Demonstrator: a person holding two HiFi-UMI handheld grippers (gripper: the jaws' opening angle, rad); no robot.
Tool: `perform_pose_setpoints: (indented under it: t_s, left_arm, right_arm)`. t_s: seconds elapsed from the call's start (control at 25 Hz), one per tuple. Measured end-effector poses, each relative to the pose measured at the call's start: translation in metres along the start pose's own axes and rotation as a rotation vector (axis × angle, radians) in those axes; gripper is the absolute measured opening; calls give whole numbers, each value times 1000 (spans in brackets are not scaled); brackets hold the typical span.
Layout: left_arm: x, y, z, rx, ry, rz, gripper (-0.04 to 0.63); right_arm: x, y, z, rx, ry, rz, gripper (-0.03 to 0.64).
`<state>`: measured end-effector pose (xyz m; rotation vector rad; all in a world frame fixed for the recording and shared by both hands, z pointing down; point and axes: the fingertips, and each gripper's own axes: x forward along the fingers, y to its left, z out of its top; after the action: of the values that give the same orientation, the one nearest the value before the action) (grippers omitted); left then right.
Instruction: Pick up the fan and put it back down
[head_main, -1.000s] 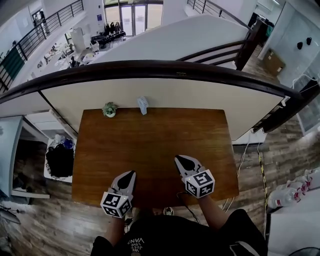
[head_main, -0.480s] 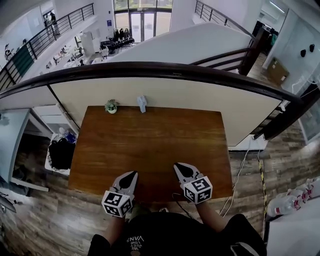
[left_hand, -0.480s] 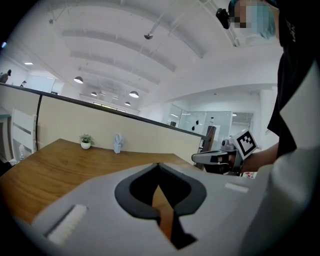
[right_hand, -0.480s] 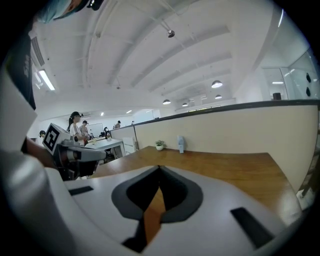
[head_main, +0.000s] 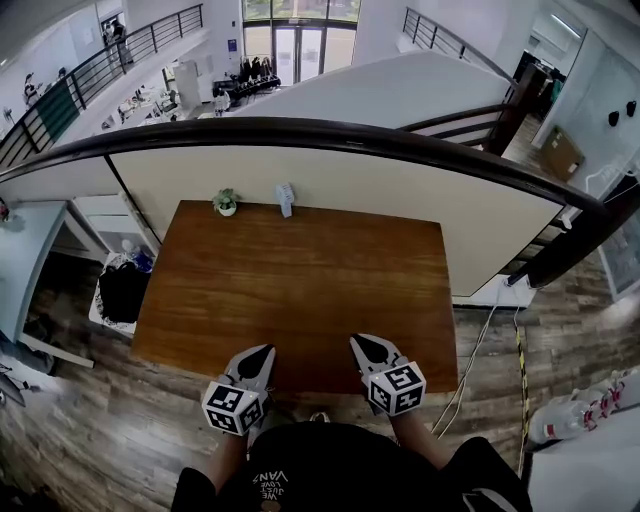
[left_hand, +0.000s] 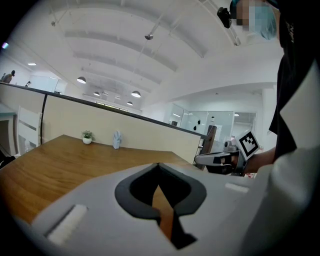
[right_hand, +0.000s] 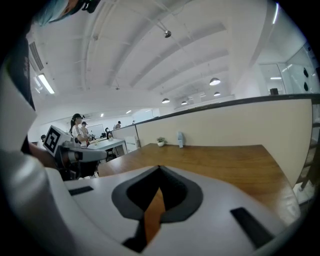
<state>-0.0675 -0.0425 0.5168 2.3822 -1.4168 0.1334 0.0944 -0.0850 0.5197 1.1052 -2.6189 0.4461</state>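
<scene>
Small pale-blue desk fan (head_main: 286, 199) stands upright at the far edge of the brown wooden table (head_main: 300, 290), well ahead of both sets of fingertips. A small potted green plant (head_main: 227, 202) sits near it, to its left. Left gripper (head_main: 264, 349) & right gripper (head_main: 356, 341) hover over the near edge, jaws pressed together, nothing btwn them. Best approach, prob.: reach fwd, spread the fingers before arriving, close on the fan's body, stay clear of the plant. The fan is too small to make out its base, grille or facing.

The counter (head_main: 300, 270) is brown, wood-grained. The fan (head_main: 286, 198) is pale blue. The left gripper (head_main: 262, 352) and right gripper (head_main: 360, 343) are grey-white with black-and-white square markers.
</scene>
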Motion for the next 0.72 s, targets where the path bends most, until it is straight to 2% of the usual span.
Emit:
perform_pose_setpoints:
  t_s: [0.72]
  left_arm:
    - [-13,-13,-6,-3,-7,11,11]
  right_arm:
    - [-18,-1,-12,-30,37,-26,12]
